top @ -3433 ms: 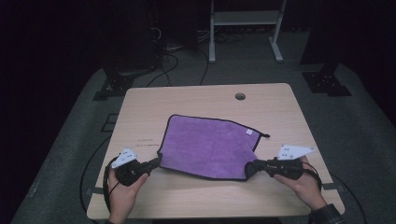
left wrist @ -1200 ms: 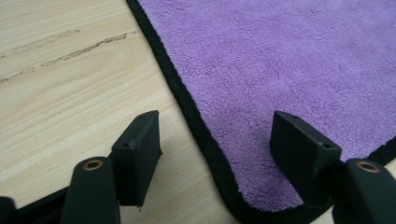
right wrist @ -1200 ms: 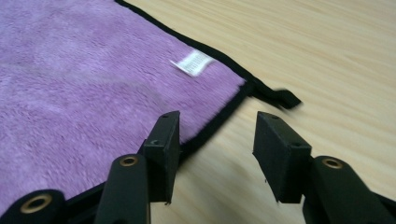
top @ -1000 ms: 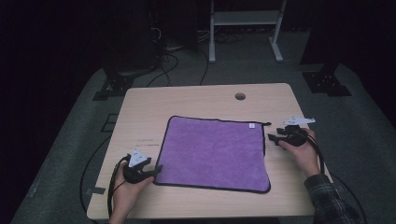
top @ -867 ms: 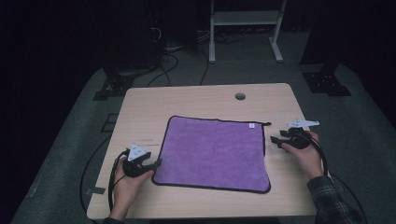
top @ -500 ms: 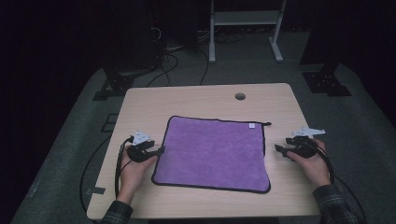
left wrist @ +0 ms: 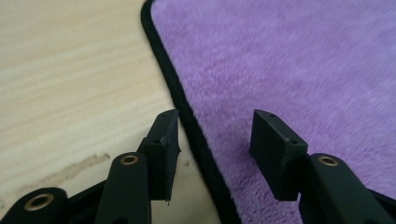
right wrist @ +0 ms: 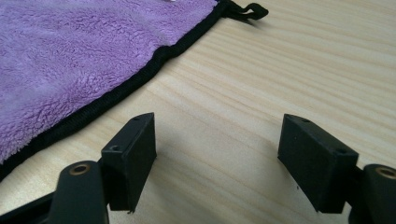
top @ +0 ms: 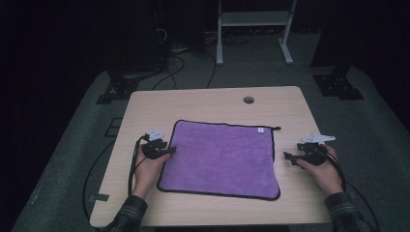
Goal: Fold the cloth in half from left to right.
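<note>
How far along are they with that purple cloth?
Done: the purple cloth lies spread flat on the table. In hand: the left gripper straddles its black left edge, jaws just closing; the right gripper is open over bare wood, apart from it. Left: gripping and, probably, folding.

A: Work surface?
B: Rectangular light wooden table (top: 145,111), round cable hole (top: 248,100) near its far edge.

A: Surroundings?
B: White metal frame stand (top: 251,24) far behind; black floor brackets (top: 338,84) far right; grey carpet (top: 72,159) left.
</note>
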`<control>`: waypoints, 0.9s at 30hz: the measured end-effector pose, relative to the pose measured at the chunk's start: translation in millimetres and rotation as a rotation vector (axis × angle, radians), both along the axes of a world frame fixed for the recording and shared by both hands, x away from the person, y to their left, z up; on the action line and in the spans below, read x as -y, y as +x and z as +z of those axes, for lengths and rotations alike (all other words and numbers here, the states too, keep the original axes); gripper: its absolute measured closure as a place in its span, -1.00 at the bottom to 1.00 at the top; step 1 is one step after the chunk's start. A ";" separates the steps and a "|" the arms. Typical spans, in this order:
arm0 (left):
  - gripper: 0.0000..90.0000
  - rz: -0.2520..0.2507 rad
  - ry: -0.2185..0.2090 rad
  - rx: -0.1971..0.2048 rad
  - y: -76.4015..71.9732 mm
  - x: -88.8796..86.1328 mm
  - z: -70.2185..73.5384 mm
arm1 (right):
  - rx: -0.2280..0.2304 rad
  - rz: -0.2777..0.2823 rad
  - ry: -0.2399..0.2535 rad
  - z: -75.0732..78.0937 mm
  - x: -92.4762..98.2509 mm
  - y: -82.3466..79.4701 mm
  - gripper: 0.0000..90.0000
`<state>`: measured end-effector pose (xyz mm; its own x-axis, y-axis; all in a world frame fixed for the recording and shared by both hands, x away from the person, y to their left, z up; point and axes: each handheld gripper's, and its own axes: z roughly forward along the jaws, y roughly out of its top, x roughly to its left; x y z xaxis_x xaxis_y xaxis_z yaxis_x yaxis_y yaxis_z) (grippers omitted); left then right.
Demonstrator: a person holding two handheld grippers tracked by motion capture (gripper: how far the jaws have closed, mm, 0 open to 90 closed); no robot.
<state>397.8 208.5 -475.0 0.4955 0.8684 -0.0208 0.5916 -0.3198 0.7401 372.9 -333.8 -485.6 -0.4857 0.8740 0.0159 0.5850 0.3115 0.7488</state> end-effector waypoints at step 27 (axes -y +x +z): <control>0.92 0.046 -0.150 -0.053 -6.1 -10.0 7.2 | -0.005 -0.003 -0.006 -0.4 -2.7 2.7 -0.56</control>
